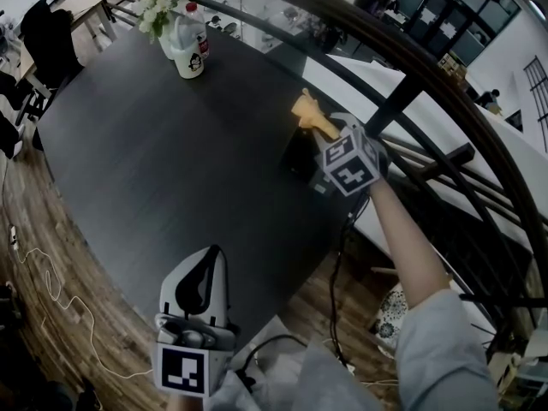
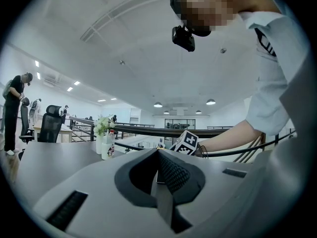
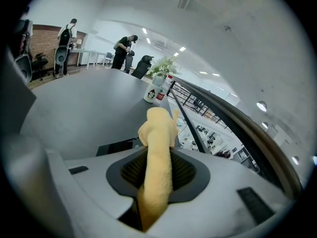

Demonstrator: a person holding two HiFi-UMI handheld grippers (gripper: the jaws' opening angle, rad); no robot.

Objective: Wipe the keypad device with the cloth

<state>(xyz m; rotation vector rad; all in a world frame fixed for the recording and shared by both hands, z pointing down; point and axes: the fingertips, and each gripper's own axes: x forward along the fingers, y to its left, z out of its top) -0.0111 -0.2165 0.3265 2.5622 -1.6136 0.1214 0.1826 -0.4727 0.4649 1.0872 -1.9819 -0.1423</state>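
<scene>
Clamping a yellow cloth [image 3: 157, 145] in its fingers, the right gripper [image 1: 328, 135] hangs over the black keypad device [image 1: 300, 155] on the dark tabletop [image 1: 163, 161] — the left gripper [image 2: 161, 185], fingers together and empty, sits at the near edge.

Dark round table [image 1: 171, 169]. White mug [image 1: 189, 60] and flowers [image 1: 159, 3] on its far side. Black keypad device [image 1: 300, 154] lies well right of mug.

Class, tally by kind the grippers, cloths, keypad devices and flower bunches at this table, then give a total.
grippers: 2, the left gripper and the right gripper
cloth: 1
keypad device: 1
flower bunch: 1
Total: 5
</scene>
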